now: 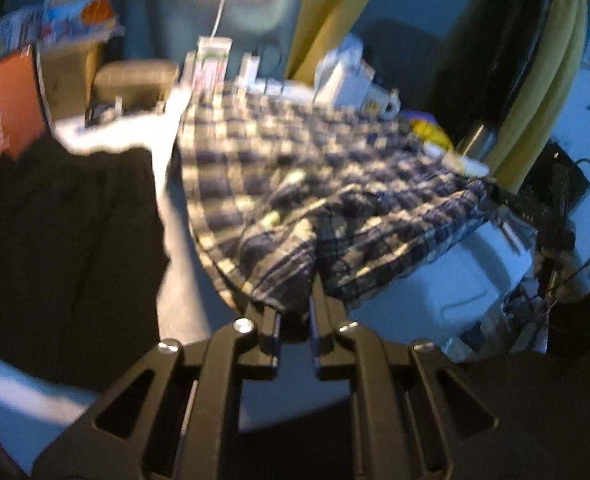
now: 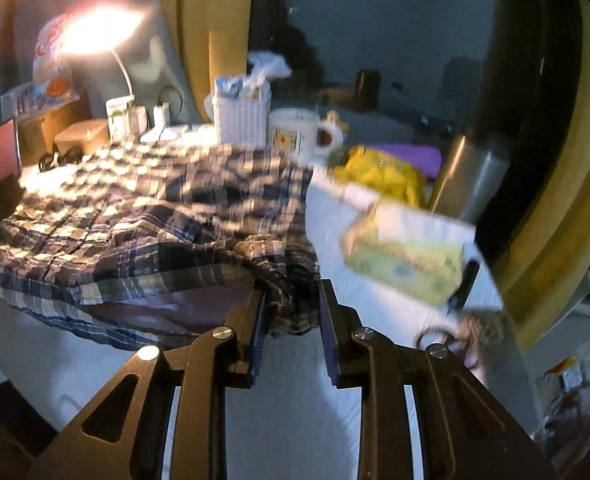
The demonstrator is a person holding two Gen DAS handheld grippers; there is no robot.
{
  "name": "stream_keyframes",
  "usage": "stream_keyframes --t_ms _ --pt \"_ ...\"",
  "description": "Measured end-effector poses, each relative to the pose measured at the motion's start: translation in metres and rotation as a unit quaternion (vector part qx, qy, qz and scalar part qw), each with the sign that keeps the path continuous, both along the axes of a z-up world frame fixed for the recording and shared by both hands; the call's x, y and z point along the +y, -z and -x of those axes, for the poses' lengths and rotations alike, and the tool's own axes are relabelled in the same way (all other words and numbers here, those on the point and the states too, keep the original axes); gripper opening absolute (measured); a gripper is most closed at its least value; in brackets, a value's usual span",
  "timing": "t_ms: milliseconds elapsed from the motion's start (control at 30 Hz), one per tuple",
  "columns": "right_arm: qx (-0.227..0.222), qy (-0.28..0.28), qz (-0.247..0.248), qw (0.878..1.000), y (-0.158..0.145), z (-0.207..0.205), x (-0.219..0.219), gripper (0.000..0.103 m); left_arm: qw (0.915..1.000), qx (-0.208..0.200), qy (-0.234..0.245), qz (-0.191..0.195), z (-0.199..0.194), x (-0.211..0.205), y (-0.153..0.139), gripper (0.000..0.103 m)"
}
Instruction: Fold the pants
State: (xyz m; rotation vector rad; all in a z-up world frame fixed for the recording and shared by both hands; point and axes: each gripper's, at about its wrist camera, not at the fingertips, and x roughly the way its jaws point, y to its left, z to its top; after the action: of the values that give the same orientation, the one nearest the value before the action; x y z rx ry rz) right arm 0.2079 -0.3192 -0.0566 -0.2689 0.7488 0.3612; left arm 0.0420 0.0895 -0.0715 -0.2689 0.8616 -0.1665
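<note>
Your left gripper clamped on the plaid pants, your right gripper pinching a bunched edge, pants spread over the white table, lit lamp, mug, wicker basket, yellow curtain behind.

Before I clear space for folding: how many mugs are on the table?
1. The white mug stands at the far edge beyond the plaid pants, beside the white basket. Others may hide behind clutter.
</note>
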Motion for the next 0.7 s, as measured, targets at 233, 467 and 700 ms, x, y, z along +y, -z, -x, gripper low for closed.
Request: stream_keyframes --t_ms 233,467,700 --pt "0.031 0.007 0.003 0.999 0.033 0.021 -0.005 0.026 0.9978 0.066 0.000 -0.001 0.025 -0.007 0.047 0.011" --pt "0.052 0.016 0.021 0.998 0.051 0.029 -0.009 0.026 0.9946 0.100 -0.023 -0.014 0.041 0.026 0.053 0.014" --pt "0.040 0.027 0.014 0.999 0.039 0.027 -0.010 0.038 0.9933 0.033 -0.109 -0.021 0.034 0.074 0.025 0.019"
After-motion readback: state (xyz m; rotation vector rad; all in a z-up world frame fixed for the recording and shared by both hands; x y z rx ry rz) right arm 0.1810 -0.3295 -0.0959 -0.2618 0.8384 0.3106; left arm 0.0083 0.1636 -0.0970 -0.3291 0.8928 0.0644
